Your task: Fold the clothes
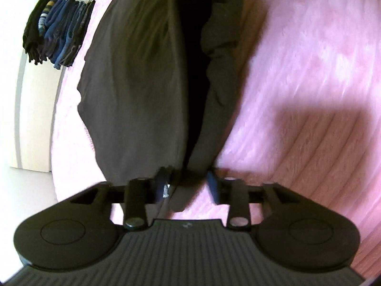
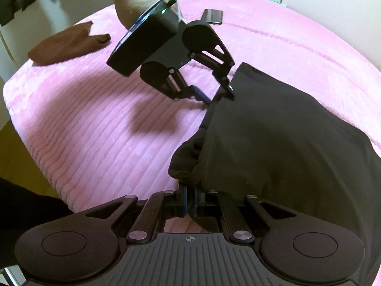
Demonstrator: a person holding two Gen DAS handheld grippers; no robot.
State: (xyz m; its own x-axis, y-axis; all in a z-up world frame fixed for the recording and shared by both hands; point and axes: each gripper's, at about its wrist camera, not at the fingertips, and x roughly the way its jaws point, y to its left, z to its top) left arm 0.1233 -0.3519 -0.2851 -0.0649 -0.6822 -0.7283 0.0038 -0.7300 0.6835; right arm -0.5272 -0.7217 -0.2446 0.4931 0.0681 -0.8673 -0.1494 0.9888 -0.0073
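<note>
Dark garment (image 2: 285, 143) on pink bed (image 2: 95, 131), long axis running between my two hands. Right gripper (image 2: 189, 200): fingers nearly closed, pinching bunched corner at near end. Left gripper (image 1: 188, 186): fingers apart, straddling fabric edge at opposite end, not clamped as far as I can see. Garment lies straight ahead of both. My guess: left must close first, then both lift together. Folded pile (image 1: 57, 31) at bed's far edge.

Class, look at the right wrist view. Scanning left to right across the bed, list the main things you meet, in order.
Brown garment → person's hand → left gripper → dark phone-like object → dark garment, all on the pink bedspread.
</note>
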